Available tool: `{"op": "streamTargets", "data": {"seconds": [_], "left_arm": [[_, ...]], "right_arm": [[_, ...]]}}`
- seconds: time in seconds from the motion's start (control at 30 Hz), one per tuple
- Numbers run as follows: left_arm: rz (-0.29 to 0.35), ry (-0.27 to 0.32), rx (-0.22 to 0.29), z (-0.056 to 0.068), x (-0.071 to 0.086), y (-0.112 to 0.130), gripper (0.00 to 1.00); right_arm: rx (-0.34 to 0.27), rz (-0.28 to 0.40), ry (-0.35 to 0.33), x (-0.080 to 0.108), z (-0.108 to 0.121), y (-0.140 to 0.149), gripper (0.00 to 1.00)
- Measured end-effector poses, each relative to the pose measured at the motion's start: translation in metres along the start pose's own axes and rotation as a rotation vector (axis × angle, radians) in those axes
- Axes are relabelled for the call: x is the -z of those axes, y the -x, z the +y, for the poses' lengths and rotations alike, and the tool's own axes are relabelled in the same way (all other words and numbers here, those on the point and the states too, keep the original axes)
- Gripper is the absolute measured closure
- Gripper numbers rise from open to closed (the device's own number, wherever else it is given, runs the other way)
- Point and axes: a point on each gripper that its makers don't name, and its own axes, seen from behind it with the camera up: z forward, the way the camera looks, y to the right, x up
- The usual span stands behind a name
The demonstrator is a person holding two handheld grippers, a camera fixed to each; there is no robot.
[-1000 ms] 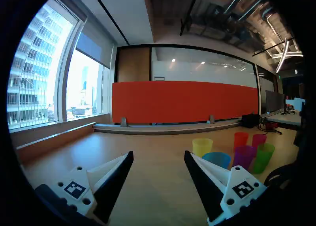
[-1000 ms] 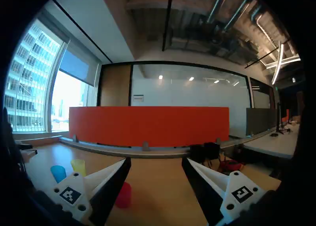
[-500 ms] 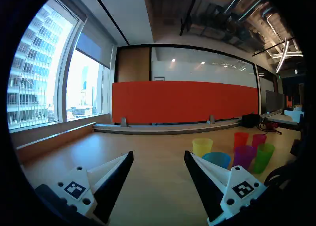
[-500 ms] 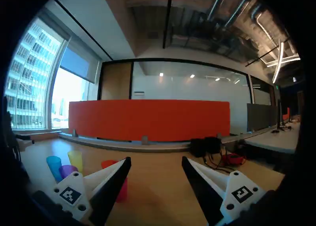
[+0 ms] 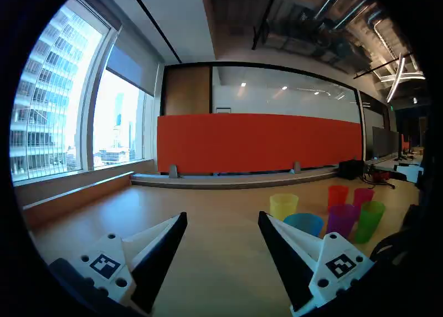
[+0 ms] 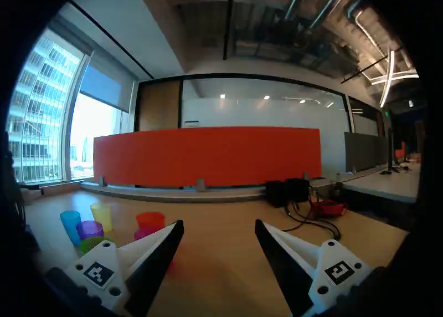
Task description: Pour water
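On the wooden table point(image 5: 210, 206), before the orange screen point(image 5: 255, 142): we see six coloured cups point(image 5: 342, 218), standing close together.
Left gripper point(image 5: 221, 214): fingers spread wide, nothing between them, facing the screen.
Right gripper point(image 6: 219, 223): fingers spread too, empty, also facing the screen.

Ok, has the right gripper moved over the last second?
Yes. The right gripper has tipped downward: in the right gripper view the orange partition and the yellow cup both sit higher in frame than a second ago.
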Motion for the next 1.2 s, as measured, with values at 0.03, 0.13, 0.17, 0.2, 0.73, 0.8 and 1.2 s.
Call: {"op": "streamTargets", "data": {"seconds": [0.03,0.13,0.17,0.2,0.73,0.8,1.2], "left_arm": [[0.000,0.000,0.000,0.0002,0.0000,0.0000,0.05],[0.000,0.000,0.000,0.0007,0.0000,0.0000,0.05],[0.000,0.000,0.000,0.0008,0.0000,0.0000,0.05],[0.000,0.000,0.000,0.0008,0.0000,0.0000,0.05],[0.000,0.000,0.000,0.0010,-0.0003,0.0001,0.05],[0.000,0.000,0.000,0.0011,-0.0003,0.0002,0.05],[0.000,0.000,0.000,0.0005,-0.0001,0.0004,0.05]], "right_arm": [[-0.002,0.000,0.000,-0.0001,0.0004,0.0005,0.01],[-0.003,-0.002,0.001,-0.0005,0.0017,0.0029,0.01],[-0.001,-0.005,0.003,-0.0006,0.0021,0.0039,0.01],[0.001,-0.007,0.004,-0.0009,0.0024,0.0049,0.01],[0.032,-0.027,0.009,-0.0027,0.0039,0.0084,0.01],[0.032,-0.027,0.008,-0.0027,0.0044,0.0084,0.01],[0.033,-0.027,0.010,-0.0024,0.0051,0.0082,0.01]]}}
